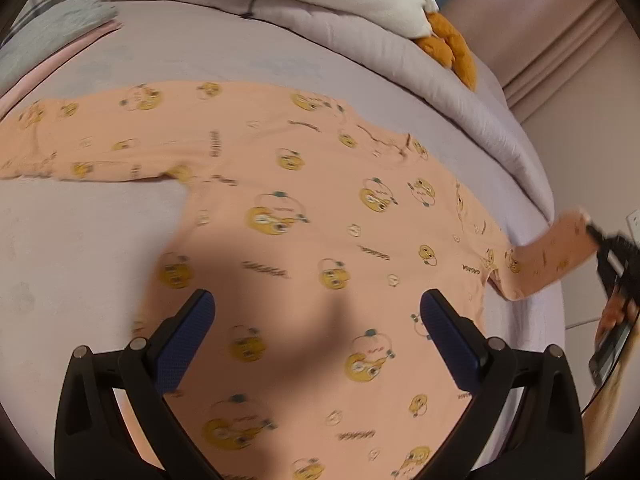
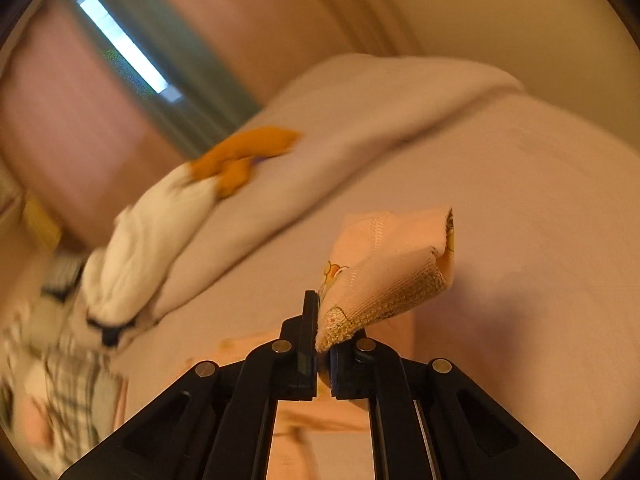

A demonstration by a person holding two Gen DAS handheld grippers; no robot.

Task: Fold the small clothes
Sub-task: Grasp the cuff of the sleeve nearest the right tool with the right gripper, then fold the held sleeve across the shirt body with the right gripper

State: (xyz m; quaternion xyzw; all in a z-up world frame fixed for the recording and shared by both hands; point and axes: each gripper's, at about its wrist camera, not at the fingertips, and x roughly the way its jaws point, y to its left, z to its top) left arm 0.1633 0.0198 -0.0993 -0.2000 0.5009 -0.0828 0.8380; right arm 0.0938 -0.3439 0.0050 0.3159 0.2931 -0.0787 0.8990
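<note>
The right tongs [image 2: 322, 344] pinched the peach shirt's [image 1: 320, 216] cuff at three o'clock; the left tongs [image 1: 318, 312] gaped above it.

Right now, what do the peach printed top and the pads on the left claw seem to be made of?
Peach top: soft matte knit, probably cotton jersey; the ribbed cuff pinched in the right claw shows knit stitches. Left claw pads: blue, matte, fine dotted texture, likely rubber or grippy plastic.
</note>
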